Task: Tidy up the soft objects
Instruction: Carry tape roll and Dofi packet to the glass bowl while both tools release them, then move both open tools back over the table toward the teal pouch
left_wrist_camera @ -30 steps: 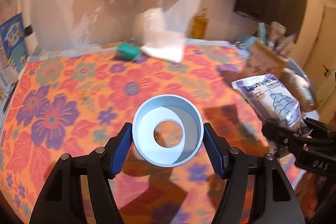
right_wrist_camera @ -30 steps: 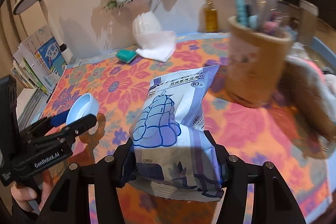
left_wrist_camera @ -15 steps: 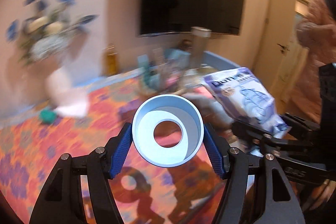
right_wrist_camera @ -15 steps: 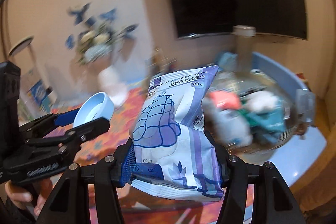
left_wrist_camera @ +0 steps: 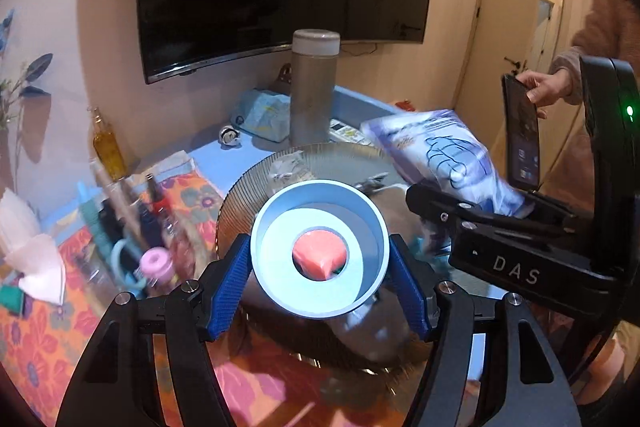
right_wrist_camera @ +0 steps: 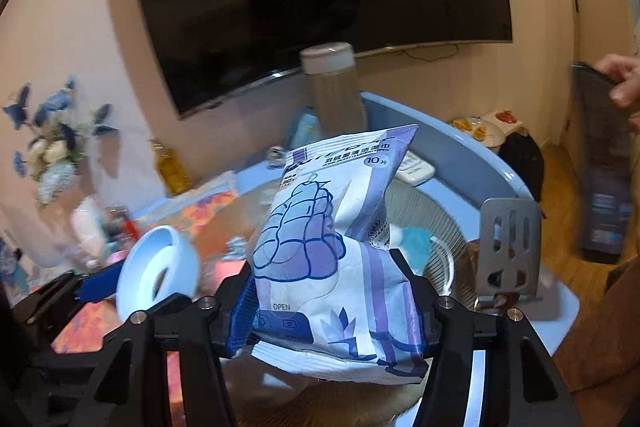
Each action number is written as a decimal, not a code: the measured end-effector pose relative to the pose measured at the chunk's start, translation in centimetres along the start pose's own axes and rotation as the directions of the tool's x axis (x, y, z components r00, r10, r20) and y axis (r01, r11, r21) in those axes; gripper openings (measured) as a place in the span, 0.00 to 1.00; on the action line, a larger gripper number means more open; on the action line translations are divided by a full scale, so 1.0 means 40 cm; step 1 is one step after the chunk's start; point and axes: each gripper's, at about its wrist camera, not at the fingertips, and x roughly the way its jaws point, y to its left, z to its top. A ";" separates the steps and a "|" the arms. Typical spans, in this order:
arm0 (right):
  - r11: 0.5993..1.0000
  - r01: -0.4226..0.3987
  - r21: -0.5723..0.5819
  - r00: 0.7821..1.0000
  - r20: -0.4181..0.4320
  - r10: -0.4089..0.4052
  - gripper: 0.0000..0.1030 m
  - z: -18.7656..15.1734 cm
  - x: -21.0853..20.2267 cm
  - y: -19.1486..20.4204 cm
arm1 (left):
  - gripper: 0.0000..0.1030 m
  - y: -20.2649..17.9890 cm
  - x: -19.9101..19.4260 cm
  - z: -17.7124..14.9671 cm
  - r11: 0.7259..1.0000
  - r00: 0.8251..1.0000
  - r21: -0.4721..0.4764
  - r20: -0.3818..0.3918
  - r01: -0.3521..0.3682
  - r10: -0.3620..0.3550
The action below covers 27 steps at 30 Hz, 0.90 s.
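My left gripper (left_wrist_camera: 320, 267) is shut on a light-blue ring (left_wrist_camera: 320, 301), held above a round ribbed basket (left_wrist_camera: 248, 195). Through the ring's hole I see a pink soft thing (left_wrist_camera: 318, 255) lying in the basket. My right gripper (right_wrist_camera: 330, 307) holds a white and purple wipes packet (right_wrist_camera: 320, 227) upright over the same basket (right_wrist_camera: 424, 211). Its jaws are opening, with the packet still between the pads. In the left wrist view the packet (left_wrist_camera: 444, 155) and the right gripper (left_wrist_camera: 480, 211) hang to the right of the ring. The ring (right_wrist_camera: 160, 275) shows at the lower left of the right wrist view.
A tall grey bottle (left_wrist_camera: 314, 87) stands behind the basket on the blue table edge. To the left are a holder of pens (left_wrist_camera: 132, 211), an oil bottle (left_wrist_camera: 106, 147) and white tissue (left_wrist_camera: 36, 259). A person's hand holds a phone (left_wrist_camera: 520, 135) at the right. A slotted metal plate (right_wrist_camera: 510, 247) stands at the basket's right rim.
Both grippers swung right from the flowered tablecloth to above the basket, carrying the ring and the packet. The vase and pen holder slid left out of the middle.
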 end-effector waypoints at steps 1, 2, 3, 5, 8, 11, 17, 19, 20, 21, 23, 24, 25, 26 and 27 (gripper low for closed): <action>1.000 -0.004 0.010 1.000 -0.014 0.005 0.61 0.005 0.019 -0.012 | 0.64 0.001 0.016 0.000 1.000 1.000 -0.003 -0.013 0.003 -0.003; 1.000 -0.010 0.026 1.000 -0.026 0.011 0.62 0.006 0.032 -0.027 | 0.65 0.000 0.026 -0.001 1.000 1.000 -0.001 -0.023 0.010 -0.010; 0.999 -0.013 0.039 0.999 -0.036 0.015 0.64 0.006 0.041 -0.040 | 0.65 -0.005 0.031 -0.004 1.000 1.000 0.013 -0.025 0.003 -0.003; 0.998 -0.021 0.059 0.999 -0.046 0.024 0.64 -0.001 0.044 -0.057 | 0.72 -0.022 0.034 -0.012 0.998 0.999 0.055 -0.027 -0.019 0.020; 0.997 -0.017 0.070 0.999 -0.049 0.020 0.64 -0.019 0.029 -0.072 | 0.78 -0.040 0.029 -0.023 0.996 0.999 0.087 -0.037 -0.009 0.012; 0.997 -0.005 0.076 0.999 -0.038 0.008 0.64 -0.039 -0.001 -0.074 | 0.78 -0.048 0.004 -0.042 0.995 0.999 0.103 -0.043 -0.010 0.014; 0.999 -0.024 0.023 0.999 0.044 0.023 0.65 -0.079 -0.119 0.006 | 0.78 -0.020 -0.123 -0.073 0.996 0.999 0.085 0.024 -0.024 0.022; 0.998 -0.063 -0.024 0.996 0.066 0.064 0.70 -0.094 -0.155 0.066 | 0.79 0.007 -0.183 -0.089 0.997 0.998 0.067 0.049 -0.038 0.034; 0.994 -0.096 -0.051 0.992 0.081 0.100 0.71 -0.102 -0.175 0.096 | 0.79 0.023 -0.211 -0.099 0.996 0.997 0.062 0.060 -0.058 0.054; 0.989 -0.120 -0.083 0.988 0.091 0.127 0.75 -0.109 -0.191 0.124 | 0.79 0.043 -0.244 -0.113 0.995 0.994 0.055 0.073 -0.084 0.080; 0.974 -0.136 -0.180 0.978 0.136 0.161 0.77 -0.127 -0.239 0.200 | 0.84 0.087 -0.301 -0.139 0.992 0.989 0.030 0.086 -0.121 0.118; 0.967 -0.125 -0.220 0.974 0.161 0.162 0.79 -0.135 -0.257 0.230 | 0.84 0.111 -0.329 -0.152 0.989 0.984 0.011 0.093 -0.151 0.149; 0.955 -0.116 -0.273 0.968 0.186 0.170 0.85 -0.143 -0.279 0.269 | 0.84 0.130 -0.342 -0.158 0.986 0.981 -0.004 0.098 -0.169 0.169; 0.943 -0.117 -0.311 0.962 0.200 0.185 0.87 -0.152 -0.295 0.299 | 0.84 0.156 -0.368 -0.173 0.982 0.976 -0.023 0.104 -0.190 0.191; 0.932 -0.123 -0.341 0.956 0.211 0.203 0.89 -0.162 -0.309 0.327 | 0.84 0.195 -0.401 -0.194 0.975 0.969 -0.059 0.109 -0.215 0.220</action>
